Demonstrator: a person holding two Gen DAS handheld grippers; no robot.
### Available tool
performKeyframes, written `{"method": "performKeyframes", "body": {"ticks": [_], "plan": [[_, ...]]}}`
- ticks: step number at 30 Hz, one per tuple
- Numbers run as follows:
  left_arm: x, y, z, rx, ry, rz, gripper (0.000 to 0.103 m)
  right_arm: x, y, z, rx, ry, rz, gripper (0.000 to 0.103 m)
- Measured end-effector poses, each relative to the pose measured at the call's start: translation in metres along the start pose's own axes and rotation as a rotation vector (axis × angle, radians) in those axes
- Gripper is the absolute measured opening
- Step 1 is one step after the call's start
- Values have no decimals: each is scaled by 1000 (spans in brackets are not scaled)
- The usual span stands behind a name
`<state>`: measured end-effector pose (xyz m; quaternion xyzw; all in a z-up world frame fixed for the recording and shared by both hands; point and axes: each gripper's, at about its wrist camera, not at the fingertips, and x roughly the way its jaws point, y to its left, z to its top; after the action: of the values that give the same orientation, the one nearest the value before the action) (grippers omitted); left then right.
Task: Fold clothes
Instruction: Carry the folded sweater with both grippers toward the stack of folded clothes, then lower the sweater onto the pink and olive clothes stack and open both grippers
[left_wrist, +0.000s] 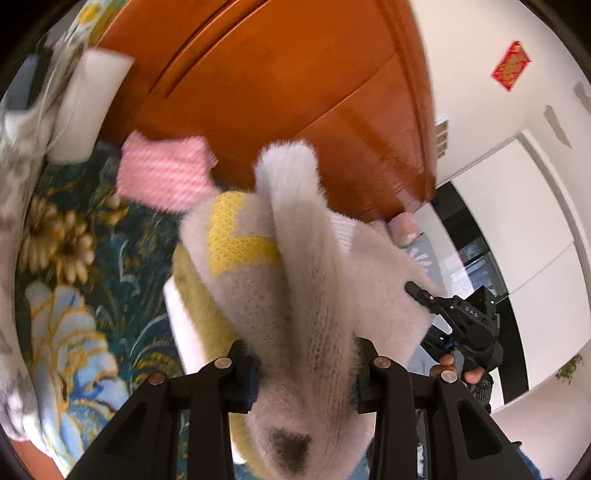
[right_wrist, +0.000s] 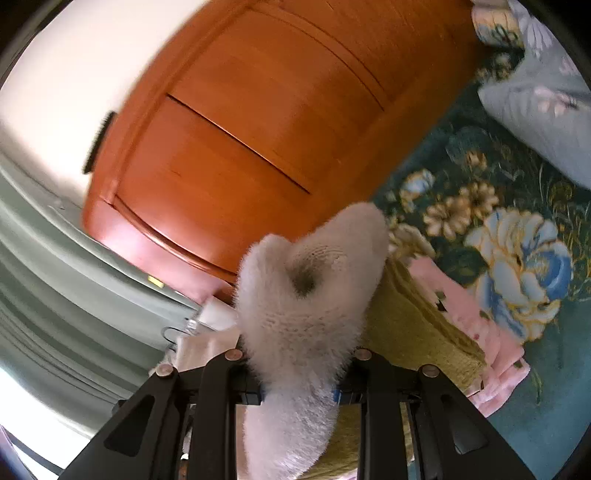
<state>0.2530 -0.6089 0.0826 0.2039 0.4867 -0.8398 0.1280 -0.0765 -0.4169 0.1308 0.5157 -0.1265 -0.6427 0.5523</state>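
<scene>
Floral bedspread (left_wrist: 74, 236) underlies 1 fuzzy white sweater (left_wrist: 295, 258), clamped by both left gripper (left_wrist: 303, 373) and right gripper (right_wrist: 299, 373) fingers.

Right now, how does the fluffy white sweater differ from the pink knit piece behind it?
The fluffy white sweater is lifted, pinched in the left tongs and right tongs; the pink knit piece lies on the floral bedspread, untouched. The sweater is cream with a yellow band; the pink piece is striped pink and white. The sweater looks larger. Both are soft knits.
</scene>
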Motion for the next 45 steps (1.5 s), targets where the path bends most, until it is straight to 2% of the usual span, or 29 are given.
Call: {"method": "performKeyframes", "body": {"ticks": [2,7,9,10,12,16,18,20,23,24,27,30,32,36,39,43,45], "plan": [[5,10,-8,-11,23,23,38,2,-14,-4,34,8,-9,25],[5,20,-21,-41,36,20,38,3,-48,-13,126,19,-17,26],[4,20,-23,-48,41,23,41,3,-62,-17,164,23,-20,31],[3,17,-21,-38,45,45,42,4,-69,-19,182,26,-22,33],[1,9,-16,-13,54,91,51,3,-79,-21,211,30,-24,38],[-5,-6,-7,43,68,190,59,-14,-84,-23,207,24,-65,43],[-13,-17,-3,96,42,268,62,-27,-87,-23,213,-1,-96,50],[-22,-30,2,166,-2,360,62,-38,-77,-18,171,-34,-169,50],[-17,-50,2,250,3,333,63,-53,-56,-11,91,-87,-292,51],[-15,-57,2,277,6,323,63,-50,-46,-11,53,-87,-301,51],[-10,-77,3,360,14,291,63,-29,-7,-16,-81,-59,-276,51],[11,-77,-4,415,62,327,63,-5,27,-23,-213,-16,-254,50],[17,-67,-5,405,75,323,63,15,37,-32,-293,36,-263,50],[33,-45,-8,350,131,320,63,34,8,-41,-265,65,-368,49],[48,-35,-13,330,179,332,63,26,8,-48,-257,58,-386,48],[46,-45,-17,374,173,376,63,12,13,-58,-250,44,-398,48],[33,-56,-23,401,149,374,63,4,15,-62,-246,37,-405,48]]}}
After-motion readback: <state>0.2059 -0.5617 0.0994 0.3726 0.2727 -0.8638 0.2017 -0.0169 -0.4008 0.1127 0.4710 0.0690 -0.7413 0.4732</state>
